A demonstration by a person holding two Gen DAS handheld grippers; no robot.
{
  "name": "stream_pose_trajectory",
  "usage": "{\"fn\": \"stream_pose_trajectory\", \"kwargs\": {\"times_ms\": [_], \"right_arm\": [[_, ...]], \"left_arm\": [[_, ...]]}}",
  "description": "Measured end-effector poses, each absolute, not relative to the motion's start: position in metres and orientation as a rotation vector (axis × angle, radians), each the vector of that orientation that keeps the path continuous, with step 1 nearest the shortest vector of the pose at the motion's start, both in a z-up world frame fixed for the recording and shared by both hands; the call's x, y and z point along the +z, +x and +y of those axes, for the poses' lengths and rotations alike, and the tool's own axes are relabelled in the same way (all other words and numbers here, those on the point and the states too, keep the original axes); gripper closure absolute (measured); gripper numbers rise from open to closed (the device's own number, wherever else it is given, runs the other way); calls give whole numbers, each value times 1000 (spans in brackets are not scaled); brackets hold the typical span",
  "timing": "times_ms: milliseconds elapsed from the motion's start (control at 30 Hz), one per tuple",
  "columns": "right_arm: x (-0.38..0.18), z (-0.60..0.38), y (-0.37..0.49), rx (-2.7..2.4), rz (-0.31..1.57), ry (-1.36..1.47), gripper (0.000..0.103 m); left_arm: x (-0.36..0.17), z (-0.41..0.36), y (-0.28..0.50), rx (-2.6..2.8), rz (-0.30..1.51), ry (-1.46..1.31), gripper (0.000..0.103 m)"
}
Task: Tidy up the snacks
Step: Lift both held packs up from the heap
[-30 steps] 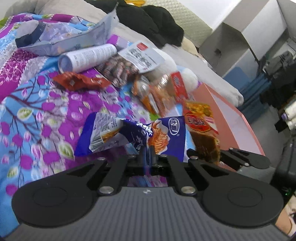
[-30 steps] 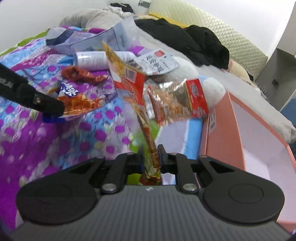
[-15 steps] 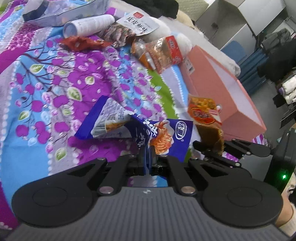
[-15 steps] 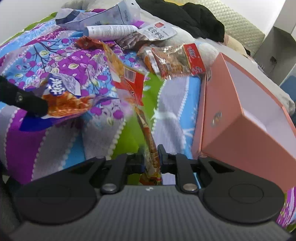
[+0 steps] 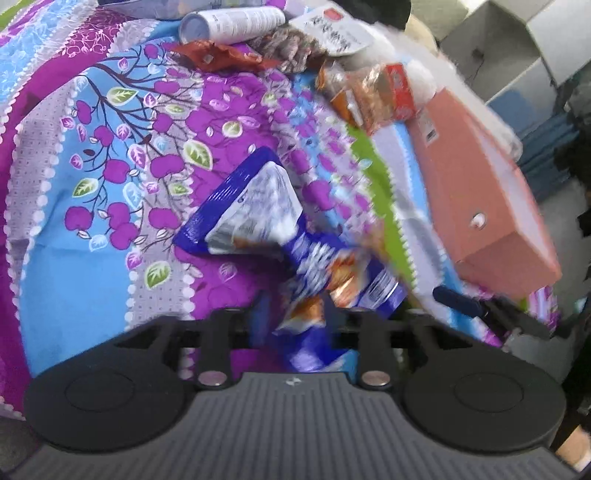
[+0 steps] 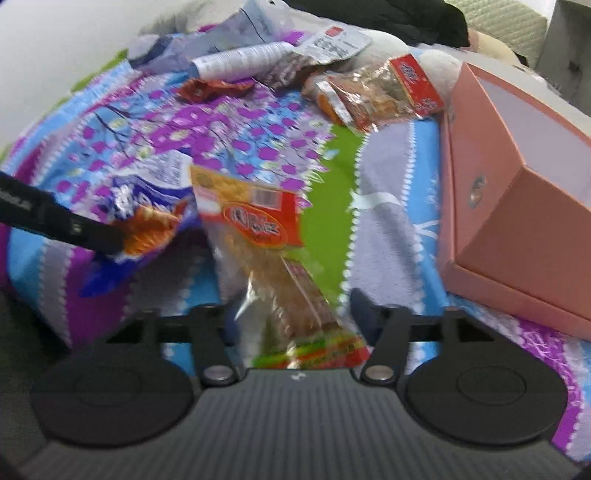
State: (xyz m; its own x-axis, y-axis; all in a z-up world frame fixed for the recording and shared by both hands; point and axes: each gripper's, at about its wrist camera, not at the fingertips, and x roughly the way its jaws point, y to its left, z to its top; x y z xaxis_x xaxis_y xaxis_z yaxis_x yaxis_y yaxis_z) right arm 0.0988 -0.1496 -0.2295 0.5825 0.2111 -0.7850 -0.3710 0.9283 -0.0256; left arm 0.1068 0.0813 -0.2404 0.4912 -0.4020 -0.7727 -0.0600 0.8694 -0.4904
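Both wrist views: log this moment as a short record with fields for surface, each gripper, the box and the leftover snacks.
surface: patterned bedspread
left gripper: jaws just opened; blue snack packet between them, no longer pinched
right gripper: jaws just opened; red-and-clear snack packet lies loose between them
box: pink box, open, its visible inside bare, right of both packets
leftover snacks: white tube, crumpled red wrapper, orange biscuit pack farther up the bed

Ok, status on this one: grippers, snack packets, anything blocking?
Left gripper and right gripper open, jaws just opened. Blue packet and red-orange packet loose between the jaws, over the bedspread. Pink box alongside, unobstructed.
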Motion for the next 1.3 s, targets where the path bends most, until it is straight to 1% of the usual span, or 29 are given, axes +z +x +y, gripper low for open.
{"fn": "stream_pose_trajectory", "kwargs": {"times_ms": [33, 67, 133, 200, 300, 433, 633, 1000, 1200, 1300], "right_arm": [[-228, -150, 98, 358, 877, -176, 19], [-227, -152, 96, 387, 867, -150, 19], [-225, -154, 95, 453, 862, -97, 19], [-224, -157, 94, 480, 852, -64, 19], [-223, -160, 92, 506, 813, -40, 19], [-220, -167, 90, 543, 755, 17, 19], [-222, -174, 94, 529, 714, 6, 19], [-248, -173, 111, 504, 815, -80, 19], [-257, -158, 105, 467, 822, -152, 17], [-258, -153, 103, 440, 817, -152, 19]], "left_arm": [[-239, 83, 106, -226, 1035, -523, 38], [-237, 85, 106, -228, 1027, -537, 33], [-233, 85, 107, -213, 1015, -535, 29], [-228, 83, 108, -164, 994, -507, 28], [-223, 80, 109, -151, 974, -492, 27], [-226, 73, 112, -134, 1000, -480, 27], [-232, 70, 114, -123, 1021, -537, 26], [-247, 76, 123, -62, 1033, -672, 26], [-244, 77, 126, -16, 997, -679, 26], [-248, 78, 128, 6, 1004, -687, 26]]}}
